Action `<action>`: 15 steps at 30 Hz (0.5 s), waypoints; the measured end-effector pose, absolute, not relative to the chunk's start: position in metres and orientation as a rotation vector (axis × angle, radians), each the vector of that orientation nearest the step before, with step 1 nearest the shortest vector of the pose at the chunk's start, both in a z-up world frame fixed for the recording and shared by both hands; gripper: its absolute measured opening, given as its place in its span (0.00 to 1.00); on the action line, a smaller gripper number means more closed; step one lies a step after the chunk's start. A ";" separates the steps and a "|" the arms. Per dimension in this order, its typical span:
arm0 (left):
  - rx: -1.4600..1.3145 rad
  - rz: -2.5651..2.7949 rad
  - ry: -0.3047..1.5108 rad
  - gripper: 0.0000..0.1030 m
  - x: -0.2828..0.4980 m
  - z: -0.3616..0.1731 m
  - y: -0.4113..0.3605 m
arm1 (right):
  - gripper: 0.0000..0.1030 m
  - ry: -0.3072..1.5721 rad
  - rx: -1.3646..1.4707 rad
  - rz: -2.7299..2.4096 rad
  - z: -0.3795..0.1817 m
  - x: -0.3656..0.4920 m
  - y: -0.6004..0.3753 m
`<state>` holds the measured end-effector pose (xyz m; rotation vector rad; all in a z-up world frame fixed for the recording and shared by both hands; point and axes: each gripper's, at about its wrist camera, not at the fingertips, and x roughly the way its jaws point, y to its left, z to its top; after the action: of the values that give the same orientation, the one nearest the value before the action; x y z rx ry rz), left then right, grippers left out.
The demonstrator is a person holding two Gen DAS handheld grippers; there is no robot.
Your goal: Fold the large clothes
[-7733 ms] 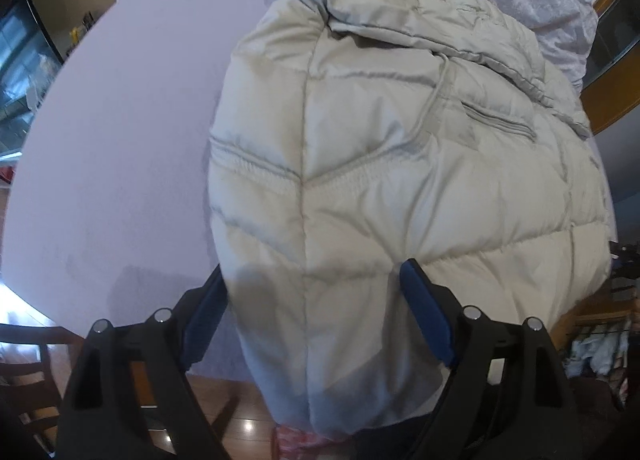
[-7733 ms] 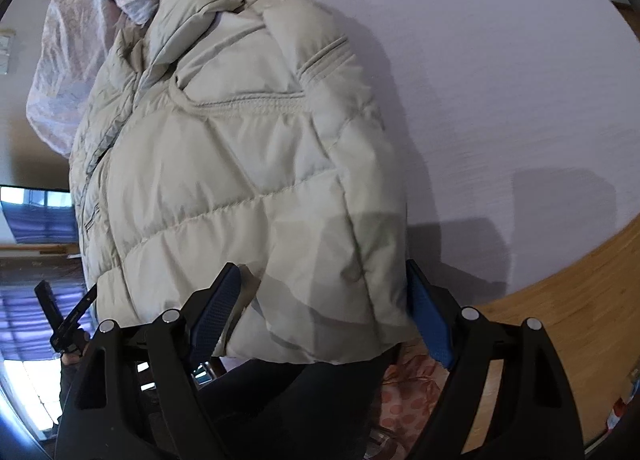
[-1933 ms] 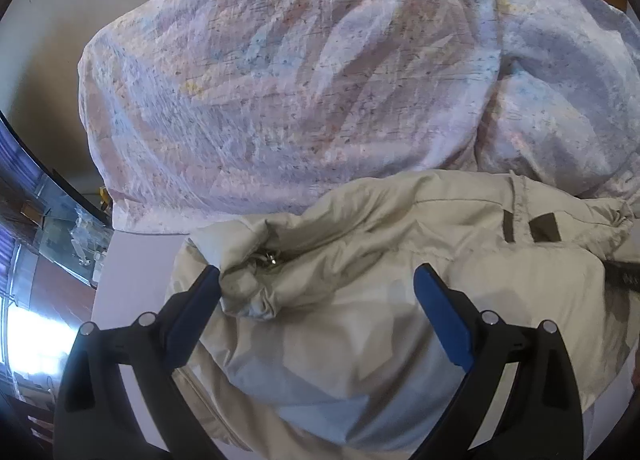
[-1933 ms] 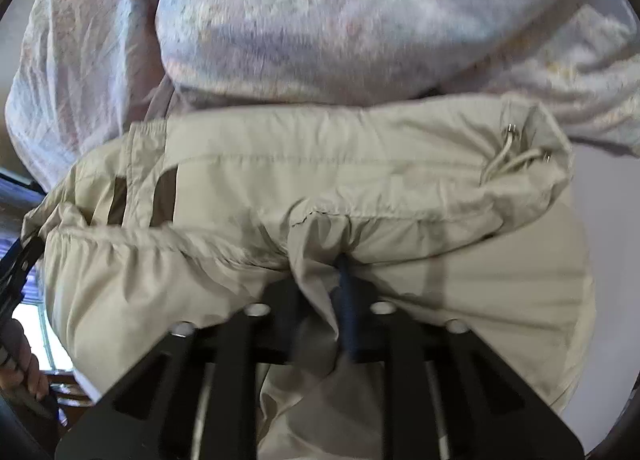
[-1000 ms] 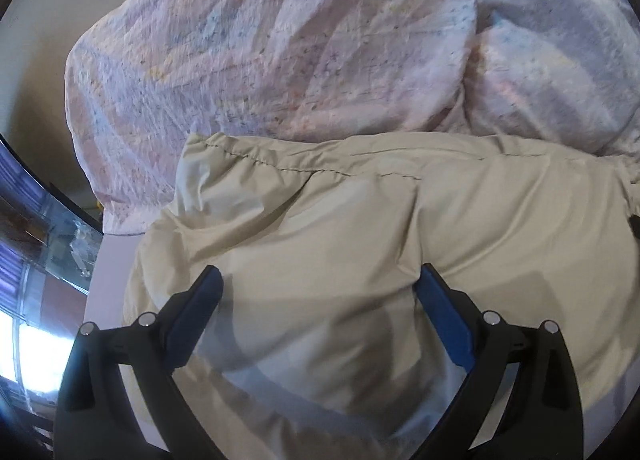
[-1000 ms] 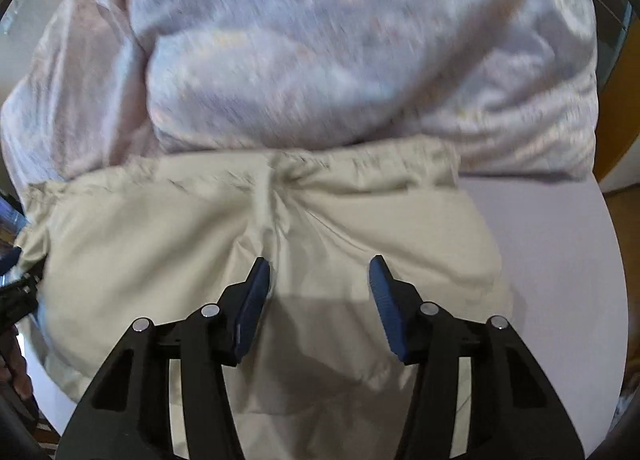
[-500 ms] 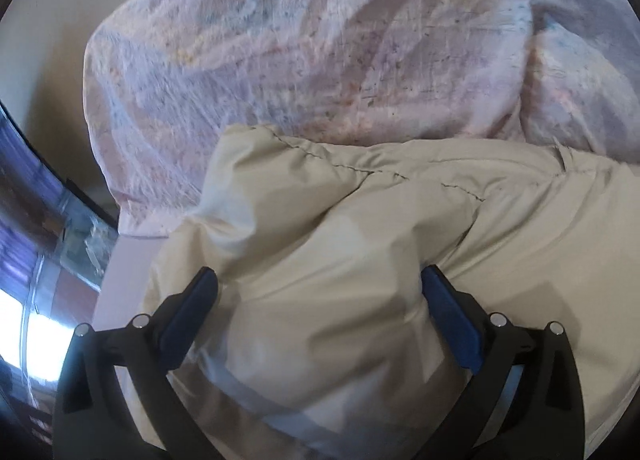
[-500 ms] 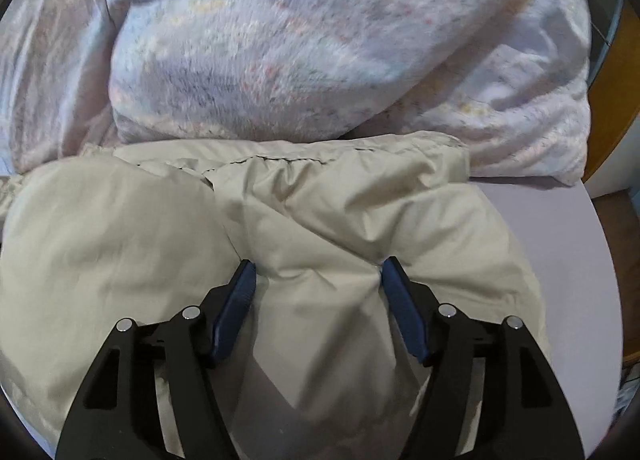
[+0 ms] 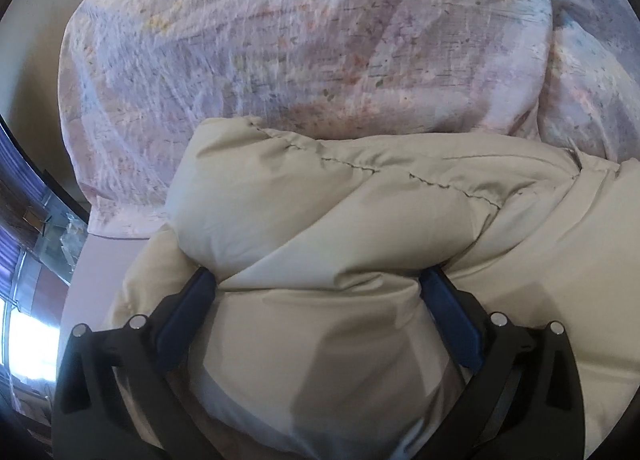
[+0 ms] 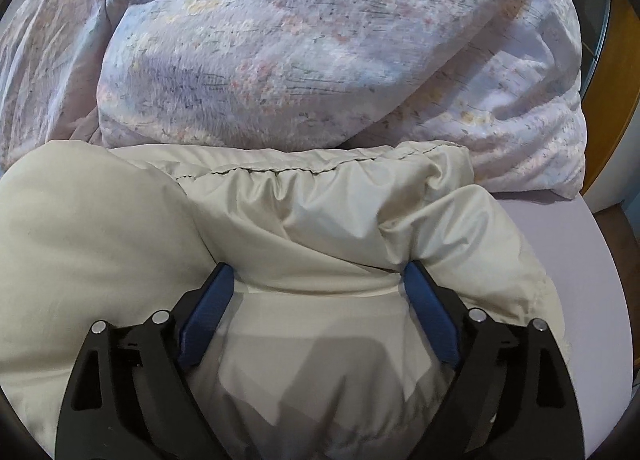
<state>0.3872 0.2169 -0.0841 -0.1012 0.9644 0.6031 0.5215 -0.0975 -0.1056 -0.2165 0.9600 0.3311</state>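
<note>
left tongs (image 9: 316, 284) spread wide, pressed into jacket (image 9: 360, 228) | right tongs (image 10: 318, 274) likewise (duvet (image 10: 320, 40) beyond)

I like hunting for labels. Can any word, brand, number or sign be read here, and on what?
None can be read.
Jacket: plain beige, no tag or logo showing in either view.
Bedding: only a speckled pattern, no lettering.
Left gripper and right gripper: no markings visible.

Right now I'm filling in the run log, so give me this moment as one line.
stage: pressing fold flat | left gripper: open, fingers sunk into beige puffer jacket | right gripper: open, pressing same jacket | behind: floral duvet | surface: lavender table
</note>
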 end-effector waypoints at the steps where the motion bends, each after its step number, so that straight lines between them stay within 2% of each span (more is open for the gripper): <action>1: -0.106 0.603 0.960 0.98 0.388 -0.085 0.218 | 0.88 0.956 -0.216 0.333 -0.102 0.522 -0.102; 15: -0.150 0.605 0.865 0.98 0.389 -0.104 0.230 | 0.91 0.908 -0.205 0.341 -0.129 0.512 -0.090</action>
<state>0.3894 0.2300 -0.1037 -0.1499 0.8652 0.6051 0.5115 -0.0897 -0.1293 -0.2054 0.9084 0.3409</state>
